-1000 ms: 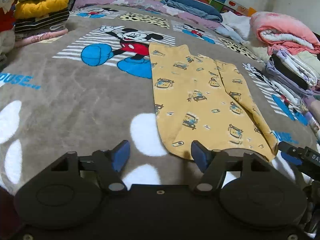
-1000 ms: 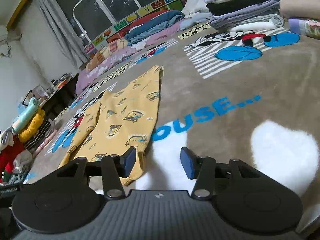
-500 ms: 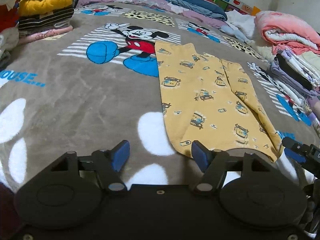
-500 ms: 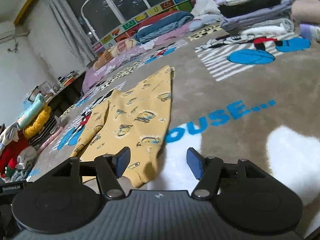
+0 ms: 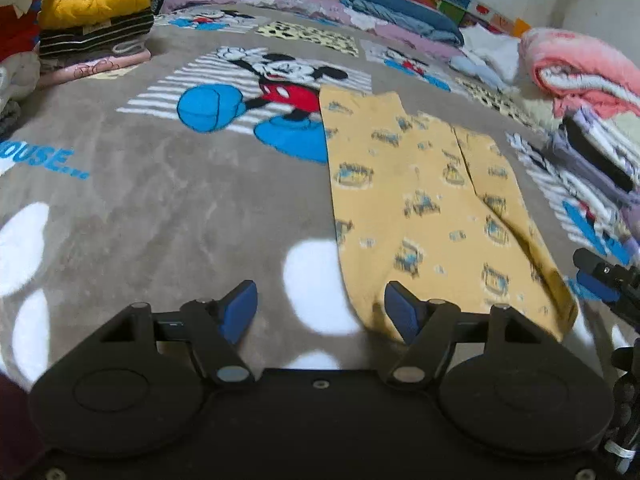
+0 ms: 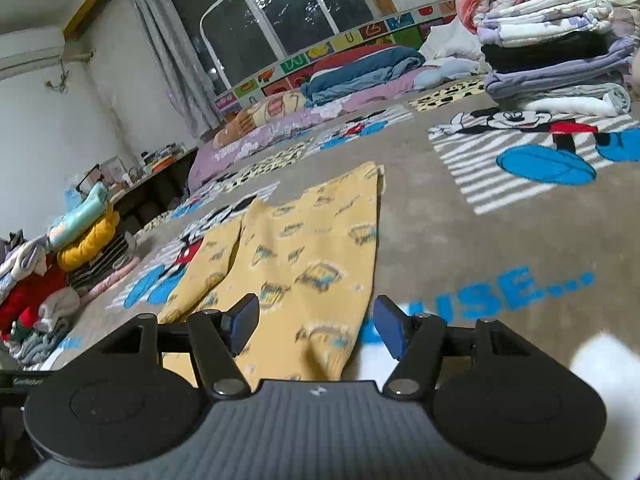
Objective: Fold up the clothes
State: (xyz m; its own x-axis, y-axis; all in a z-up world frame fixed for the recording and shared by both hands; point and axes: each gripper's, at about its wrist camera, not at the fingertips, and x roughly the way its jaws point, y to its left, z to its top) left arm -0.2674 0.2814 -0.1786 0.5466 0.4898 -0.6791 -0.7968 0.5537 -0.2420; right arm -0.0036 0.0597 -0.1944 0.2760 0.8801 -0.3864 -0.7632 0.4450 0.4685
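Yellow cotton-looking trousers (image 5: 424, 200) printed with small blue vehicles are lying flat on a grey-brown plush blanket (image 5: 160, 208) that bears cartoon mouse pictures and blue lettering. One leg is lying partly over the other, and the leg ends are pointing toward both cameras.

The left gripper (image 5: 320, 312) is hovering at the near end of the trousers with its blue pads spread wide. Its right-hand pad is sitting over the corner of the nearer leg end, while the other is over a white patch of blanket; nothing is being pinched.

The right gripper (image 6: 316, 328) is facing the other leg end, jaws apart after having just been opening, with the yellow cloth showing in the gap but not pressed by either pad. The tip of this gripper is also showing at the right edge of the left wrist view, just beside the trouser corner.

Stacks of folded clothes (image 5: 96, 20) are sitting at the blanket's left side, and another pile of folded bedding (image 6: 552, 40) is sitting at the right.
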